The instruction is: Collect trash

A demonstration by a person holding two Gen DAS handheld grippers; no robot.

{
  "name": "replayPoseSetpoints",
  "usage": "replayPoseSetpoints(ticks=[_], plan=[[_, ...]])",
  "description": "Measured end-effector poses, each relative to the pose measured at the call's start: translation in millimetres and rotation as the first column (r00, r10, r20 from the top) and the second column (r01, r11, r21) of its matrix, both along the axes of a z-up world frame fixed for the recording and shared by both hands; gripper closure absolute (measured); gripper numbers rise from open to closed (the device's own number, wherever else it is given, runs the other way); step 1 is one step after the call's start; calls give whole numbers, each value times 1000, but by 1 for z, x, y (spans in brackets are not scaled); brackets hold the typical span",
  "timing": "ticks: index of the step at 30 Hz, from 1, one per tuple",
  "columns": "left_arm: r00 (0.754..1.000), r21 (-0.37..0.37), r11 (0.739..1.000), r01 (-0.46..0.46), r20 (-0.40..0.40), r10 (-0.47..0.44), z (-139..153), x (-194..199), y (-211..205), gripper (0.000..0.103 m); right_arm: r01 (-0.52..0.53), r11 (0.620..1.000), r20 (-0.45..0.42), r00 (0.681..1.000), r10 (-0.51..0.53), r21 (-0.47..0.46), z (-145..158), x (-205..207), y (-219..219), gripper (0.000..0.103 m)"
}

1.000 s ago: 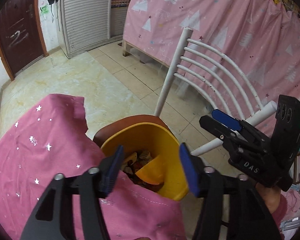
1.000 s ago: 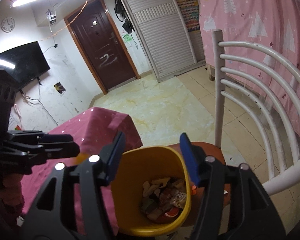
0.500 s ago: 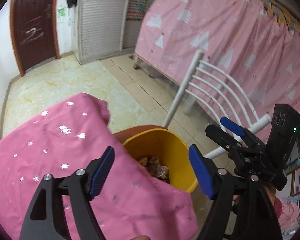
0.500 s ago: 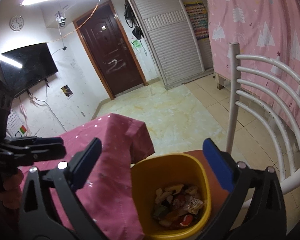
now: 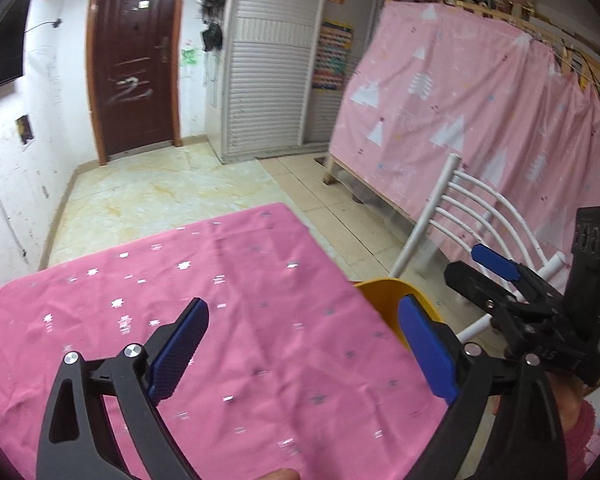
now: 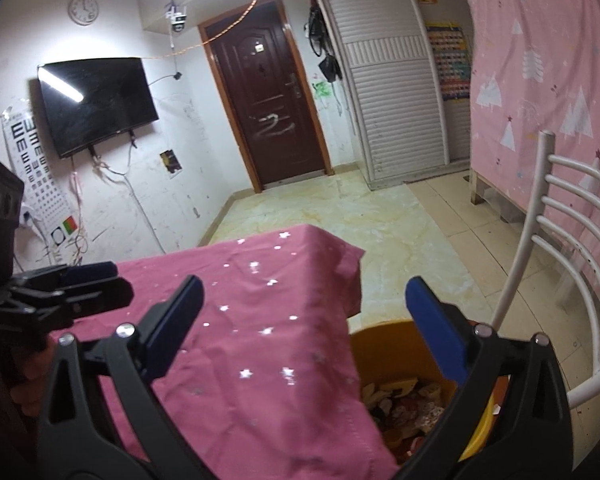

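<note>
Left gripper (image 5: pixel 302 350) jaws just opened wide, nothing between, over the pink tablecloth (image 5: pixel 228 304). Right gripper (image 6: pixel 304 324) also spread wide and empty. Yellow bin (image 6: pixel 384 350) of trash (image 6: pixel 404 404) beside the table's right edge, apparently on the chair (image 6: pixel 548 264).

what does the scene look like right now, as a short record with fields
left gripper: open, nothing between its fingers, over the tablecloth; its jaws have just been opening
right gripper: open, empty, above the table edge and the bin; its jaws have just been opening
bin: yellow, beside the table, on a brown chair seat
trash: scraps piled inside the bin
tablecloth: pink with stars, no trash visible on it
chair: white slatted back, behind the bin
</note>
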State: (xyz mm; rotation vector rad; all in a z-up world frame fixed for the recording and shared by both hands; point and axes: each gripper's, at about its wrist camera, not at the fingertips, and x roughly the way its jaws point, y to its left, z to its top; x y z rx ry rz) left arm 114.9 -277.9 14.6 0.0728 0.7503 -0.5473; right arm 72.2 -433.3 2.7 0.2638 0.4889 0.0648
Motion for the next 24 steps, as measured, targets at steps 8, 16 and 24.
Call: replayPoseSetpoints(ticks=[8,16,24], plan=[[986,6,987,-159,60,158,-3,-2,65,11,-111,993,19,993,112,-44,3,9,67,6],[948,12,954,-300,112,297,-11,-10,130,10,-208,976,23,977,210,-61,-1,14,122,6],[918,13,926,-377,136,372,-13,-25,176,10,-253,966,21,967,254,-46,-7,7,147,6]])
